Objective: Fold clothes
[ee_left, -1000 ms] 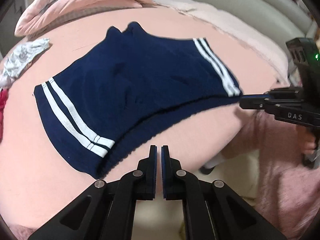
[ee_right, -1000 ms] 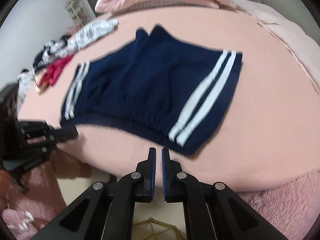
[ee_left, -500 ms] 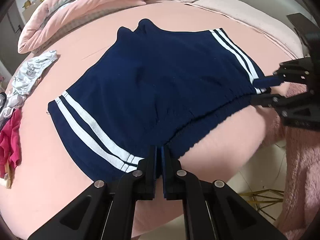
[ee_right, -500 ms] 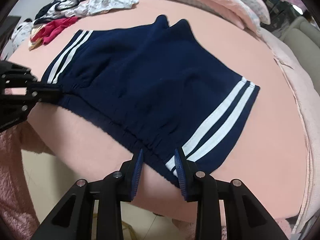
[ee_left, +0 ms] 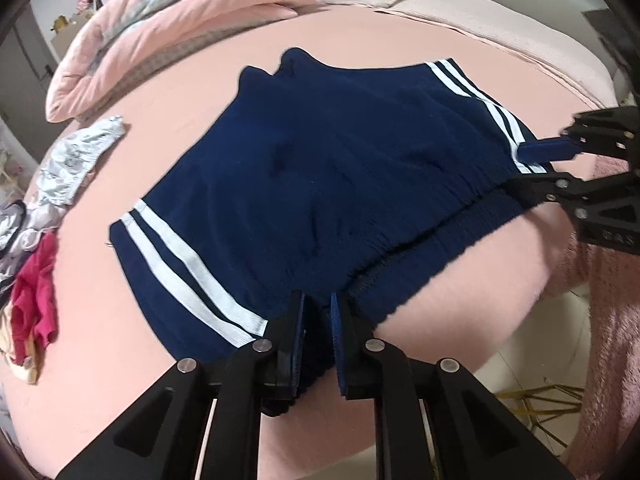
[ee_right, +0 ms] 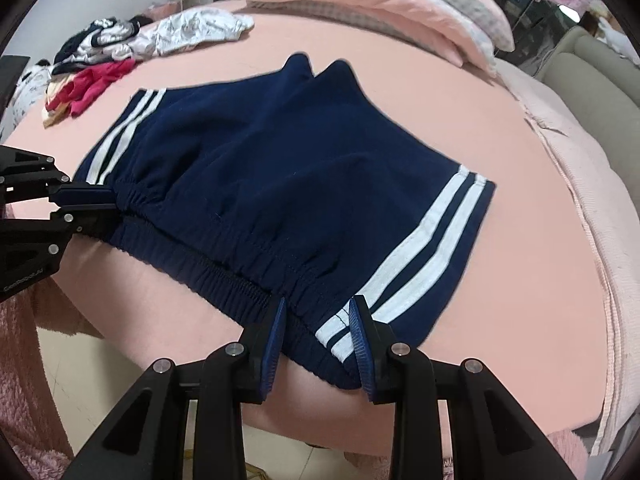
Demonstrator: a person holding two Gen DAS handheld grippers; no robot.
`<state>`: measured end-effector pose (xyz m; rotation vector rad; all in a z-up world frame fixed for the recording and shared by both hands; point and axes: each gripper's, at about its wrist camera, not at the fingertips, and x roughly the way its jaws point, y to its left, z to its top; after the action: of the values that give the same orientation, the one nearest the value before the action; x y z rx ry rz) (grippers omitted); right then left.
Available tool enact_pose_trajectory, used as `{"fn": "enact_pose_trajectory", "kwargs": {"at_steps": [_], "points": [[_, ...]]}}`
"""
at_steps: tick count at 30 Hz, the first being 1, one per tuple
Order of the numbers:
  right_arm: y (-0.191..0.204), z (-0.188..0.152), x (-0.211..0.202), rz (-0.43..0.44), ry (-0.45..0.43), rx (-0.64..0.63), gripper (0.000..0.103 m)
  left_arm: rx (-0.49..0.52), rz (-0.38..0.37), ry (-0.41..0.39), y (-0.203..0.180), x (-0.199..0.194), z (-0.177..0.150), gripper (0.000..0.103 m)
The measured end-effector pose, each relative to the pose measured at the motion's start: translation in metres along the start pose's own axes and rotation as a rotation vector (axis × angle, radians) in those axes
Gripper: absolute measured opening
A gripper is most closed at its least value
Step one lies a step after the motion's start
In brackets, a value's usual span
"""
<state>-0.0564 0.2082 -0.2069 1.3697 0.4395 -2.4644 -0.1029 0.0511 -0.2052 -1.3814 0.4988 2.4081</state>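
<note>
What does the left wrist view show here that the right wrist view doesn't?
Only the left wrist view: the left hand-held gripper from behind, its fingers straddling the waistband with a gap, and yellow rods on the floor. Only the right wrist view: the right hand-held gripper open around the other waistband corner, and a grey sofa. Both: the navy shorts, pink bed and clothes pile.

Bare sheet [ee_right: 520, 208] right — clothes pile [ee_right: 92, 64] far-left.

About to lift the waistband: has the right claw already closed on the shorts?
No, the right claw is open, its fingers straddling the waistband corner of the navy shorts with visible gaps.
</note>
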Motion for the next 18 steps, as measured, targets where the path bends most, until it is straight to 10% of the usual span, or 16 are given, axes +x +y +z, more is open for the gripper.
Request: {"fn": "enact_pose_trajectory", "kwargs": {"at_steps": [3, 7, 12, 18], "points": [[-0.007, -0.005, -0.003, 0.011, -0.009, 0.037, 0.032, -0.023, 0.013, -0.020, 0.005, -0.003, -0.007, 0.057], [-0.011, -0.009, 0.009, 0.045, 0.029, 0.053, 0.032, -0.033, 0.020, -0.012, 0.009, 0.003, -0.014, 0.057], [-0.008, -0.005, 0.008, 0.038, 0.020, 0.018, 0.017, -0.029, 0.043, -0.032, 0.010, 0.003, -0.007, 0.016], [-0.010, -0.008, -0.007, 0.056, -0.011, 0.033, 0.004, -0.049, 0.008, -0.061, 0.017, -0.012, -0.006, 0.008]]}}
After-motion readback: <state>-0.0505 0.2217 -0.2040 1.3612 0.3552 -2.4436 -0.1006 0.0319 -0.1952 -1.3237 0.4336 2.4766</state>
